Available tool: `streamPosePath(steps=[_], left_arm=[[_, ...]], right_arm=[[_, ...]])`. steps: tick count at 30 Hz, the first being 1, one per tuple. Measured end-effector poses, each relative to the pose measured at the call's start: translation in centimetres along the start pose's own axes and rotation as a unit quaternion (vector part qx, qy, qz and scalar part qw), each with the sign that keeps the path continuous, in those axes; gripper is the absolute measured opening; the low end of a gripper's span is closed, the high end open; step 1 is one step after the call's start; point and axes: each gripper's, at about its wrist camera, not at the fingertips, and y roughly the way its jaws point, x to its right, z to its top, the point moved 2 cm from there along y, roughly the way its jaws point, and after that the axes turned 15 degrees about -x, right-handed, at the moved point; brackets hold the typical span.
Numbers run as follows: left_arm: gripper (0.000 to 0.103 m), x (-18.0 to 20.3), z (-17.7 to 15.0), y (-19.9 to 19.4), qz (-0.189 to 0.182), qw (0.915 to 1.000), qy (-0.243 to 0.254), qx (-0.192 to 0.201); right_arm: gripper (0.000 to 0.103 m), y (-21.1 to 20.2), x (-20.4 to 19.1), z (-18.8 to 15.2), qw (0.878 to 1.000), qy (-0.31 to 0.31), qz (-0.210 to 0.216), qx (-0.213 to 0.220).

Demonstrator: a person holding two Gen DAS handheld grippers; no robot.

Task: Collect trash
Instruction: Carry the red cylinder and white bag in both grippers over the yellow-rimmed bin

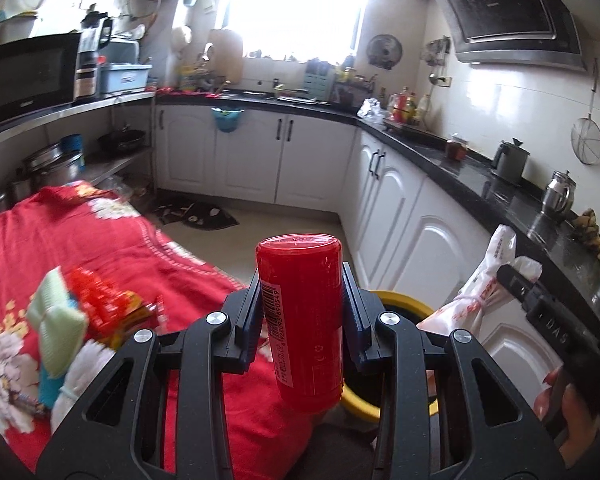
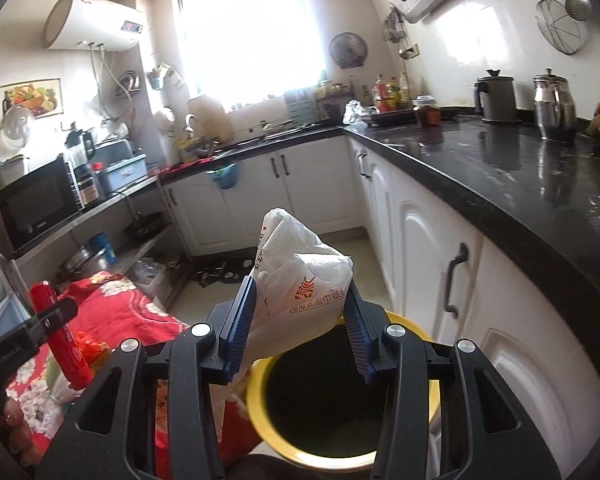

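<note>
My left gripper (image 1: 300,304) is shut on a red can (image 1: 302,320) with a barcode, held above the edge of a yellow-rimmed trash bin (image 1: 404,300). My right gripper (image 2: 302,320) is shut on a white plastic tissue wrapper (image 2: 300,280) and holds it over the bin's dark opening (image 2: 320,392). The red can and left gripper also show at the left of the right wrist view (image 2: 60,332). The wrapper and right gripper show at the right of the left wrist view (image 1: 484,292).
A table with a red floral cloth (image 1: 100,240) stands left of the bin, carrying red snack wrappers (image 1: 104,308) and a green pouch (image 1: 56,312). White cabinets (image 2: 440,260) under a black counter (image 2: 520,184) run along the right. A mat (image 1: 198,216) lies on the floor.
</note>
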Motion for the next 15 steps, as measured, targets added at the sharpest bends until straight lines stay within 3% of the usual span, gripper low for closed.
streamPosePath(steps=[15], left_arm=[[0.028, 4.8, 2.1, 6.8, -0.046, 0.9978, 0.036, -0.032]], right_arm=[[0.04, 4.3, 3.1, -1.3, 0.998, 0.0, -0.062, -0.025]])
